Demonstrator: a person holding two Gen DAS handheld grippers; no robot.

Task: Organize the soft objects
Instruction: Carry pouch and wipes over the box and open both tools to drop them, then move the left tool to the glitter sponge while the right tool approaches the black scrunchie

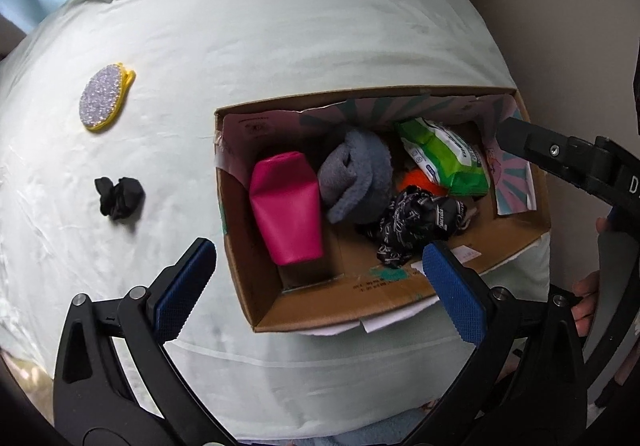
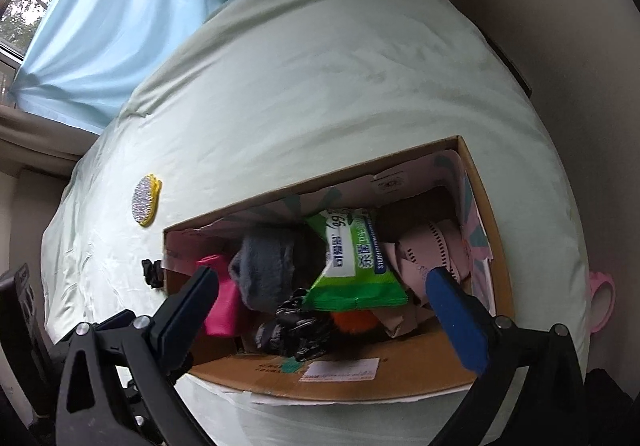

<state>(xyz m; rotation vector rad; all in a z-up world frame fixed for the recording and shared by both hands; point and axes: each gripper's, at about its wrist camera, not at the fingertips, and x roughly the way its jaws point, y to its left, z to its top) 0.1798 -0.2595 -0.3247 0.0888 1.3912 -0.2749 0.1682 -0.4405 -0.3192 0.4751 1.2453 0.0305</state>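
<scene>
An open cardboard box point(image 1: 256, 302) point(image 2: 416, 378) lies on a pale green bed. It holds a pink pouch point(image 1: 286, 206) point(image 2: 220, 306), a grey fleece roll point(image 1: 356, 178) point(image 2: 264, 270), a green wipes pack point(image 1: 444, 156) point(image 2: 352, 266), a black patterned cloth point(image 1: 412, 222) point(image 2: 296, 330) and something orange point(image 1: 416, 182). A black scrunchie point(image 1: 119, 197) and a glittery yellow-edged oval pad point(image 1: 103, 99) point(image 2: 146, 205) lie on the sheet to the left. My left gripper point(image 1: 316, 270) is open and empty above the box's near edge. My right gripper point(image 2: 320, 298) is open and empty over the box.
The bed sheet point(image 1: 280, 26) spreads around the box. A blue curtain point(image 2: 112, 26) and window are at the far left. A pink ring-shaped object point(image 2: 602, 298) sits at the bed's right edge. A pink perforated item point(image 2: 428, 250) lies in the box's right part.
</scene>
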